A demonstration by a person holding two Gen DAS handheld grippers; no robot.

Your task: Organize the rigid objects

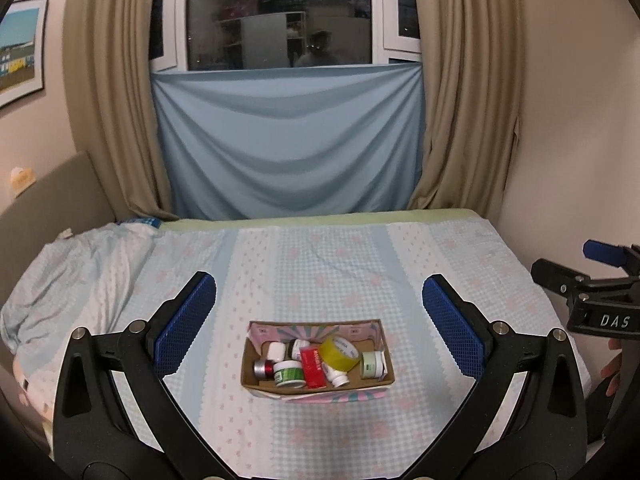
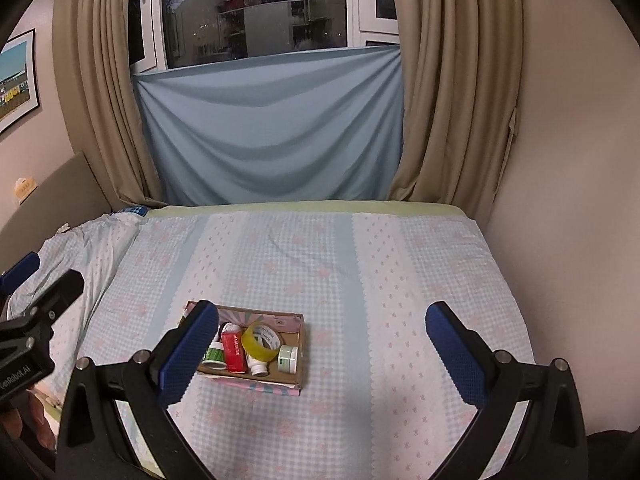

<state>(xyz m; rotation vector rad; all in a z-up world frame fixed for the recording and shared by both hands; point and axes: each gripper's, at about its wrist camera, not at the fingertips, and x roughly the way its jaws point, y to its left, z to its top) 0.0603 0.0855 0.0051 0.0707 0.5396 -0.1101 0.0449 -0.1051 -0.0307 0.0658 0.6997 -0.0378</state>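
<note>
A shallow cardboard box (image 1: 384, 336) (image 2: 302, 344) sits on the bed, holding a yellow tape roll (image 1: 340, 352) (image 2: 262, 340), a red carton (image 1: 313, 366) (image 2: 234, 350), a green-labelled jar (image 1: 289, 374) (image 2: 214, 354), a pale green jar (image 1: 372, 364) (image 2: 289, 358), white bottles (image 1: 336, 376) (image 2: 258, 366) and a red-capped bottle (image 1: 262, 368). My left gripper (image 1: 319, 312) is open and empty, held above and before the box. My right gripper (image 2: 322, 338) is open and empty, to the right of the box; its left finger (image 2: 188, 356) hides the box's left part.
The bed (image 1: 320, 256) has a light blue checked sheet, a rumpled pillow (image 1: 68, 272) at the left and a wall (image 2: 568, 200) along the right. Curtains and a draped blue cloth (image 1: 288, 144) hang behind. The right gripper shows in the left wrist view (image 1: 592, 292).
</note>
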